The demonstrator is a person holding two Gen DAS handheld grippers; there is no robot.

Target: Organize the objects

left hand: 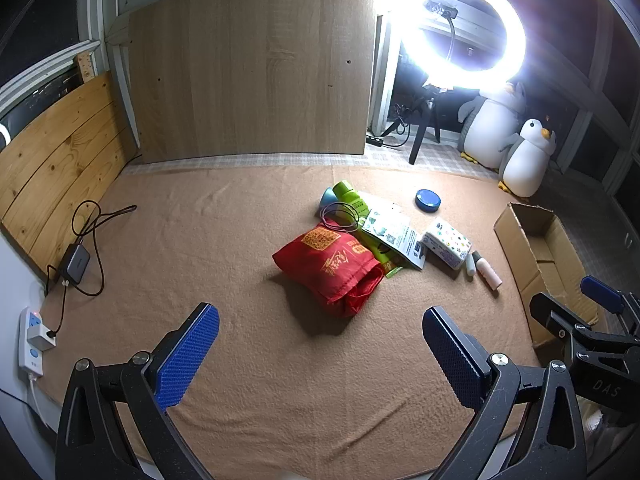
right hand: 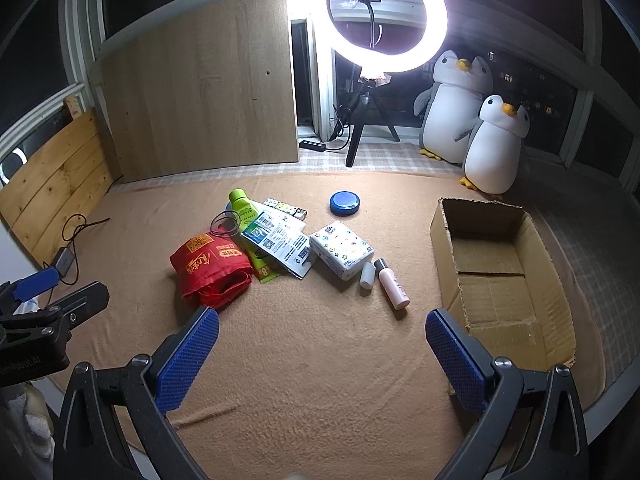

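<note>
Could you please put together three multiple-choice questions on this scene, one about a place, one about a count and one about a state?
1. Where does the cardboard box stand relative to the pile of items on the tan blanket?
A. To its right in the right wrist view
B. To its left
C. On top of it

2. How many plush penguins stand near the ring light?
A. One
B. Two
C. Four

3. What is the state of the right gripper?
A. Shut on the red bag
B. Shut on a bottle
C. Open, holding nothing

Answers:
1. A, the box stands apart on the blanket's right side, with the pink bottle the item nearest it.
2. B, a larger penguin stands behind a smaller one.
3. C, its blue pads stand wide apart over bare blanket, and the red bag lies beyond them.
</note>
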